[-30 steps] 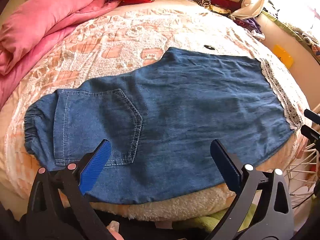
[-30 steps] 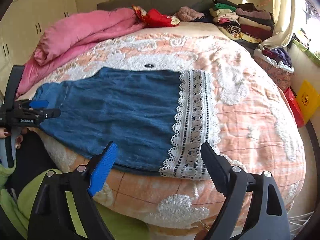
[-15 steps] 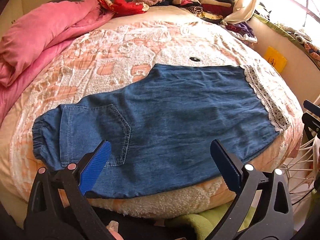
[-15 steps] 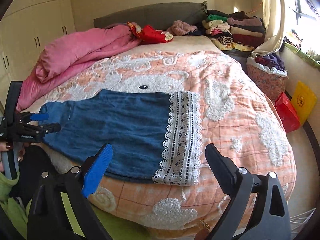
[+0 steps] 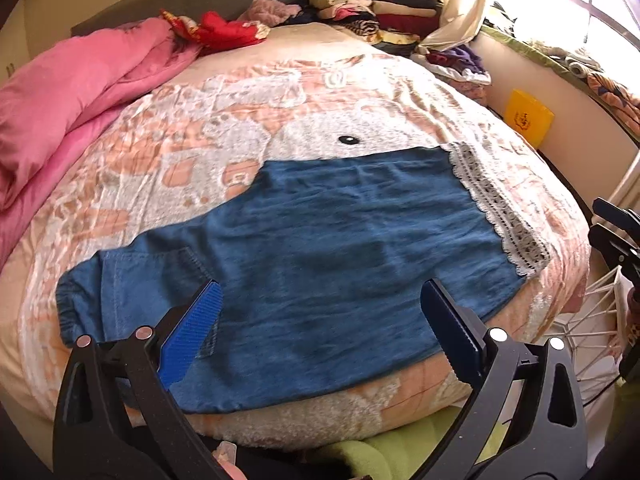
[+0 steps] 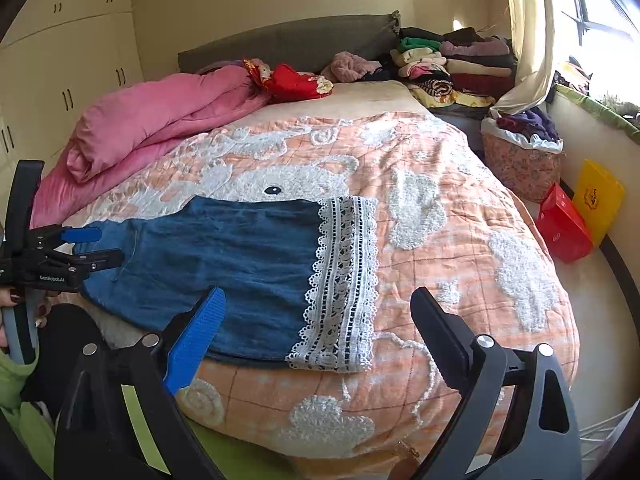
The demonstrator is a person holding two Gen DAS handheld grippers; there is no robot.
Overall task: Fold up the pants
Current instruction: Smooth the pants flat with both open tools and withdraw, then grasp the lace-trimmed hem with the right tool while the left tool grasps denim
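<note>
Blue denim pants (image 5: 340,248) (image 6: 224,256) lie flat on the peach patterned bedspread (image 6: 460,208), near the bed's front edge. Their elastic waistband (image 5: 66,300) points left and the white lace hem (image 5: 500,216) (image 6: 344,276) points right. My left gripper (image 5: 320,288) hovers open above the pocket end with nothing between its fingers; it also shows at the left of the right wrist view (image 6: 84,246). My right gripper (image 6: 318,294) hangs open over the hem end, holding nothing. Its dark fingers (image 5: 612,232) show at the right edge of the left wrist view.
A pink duvet (image 6: 152,128) is heaped along the bed's left side. Stacked folded clothes (image 6: 452,64) sit at the head on the right. Beside the bed stand a laundry basket (image 6: 520,160), a red box (image 6: 564,228), a yellow bag (image 6: 598,200) and a white wire rack (image 5: 592,320).
Both grippers have lifted and drawn back from the pants, so more of the bed shows. The right gripper's jaws have spread a little wider. The pants lie unmoved.
</note>
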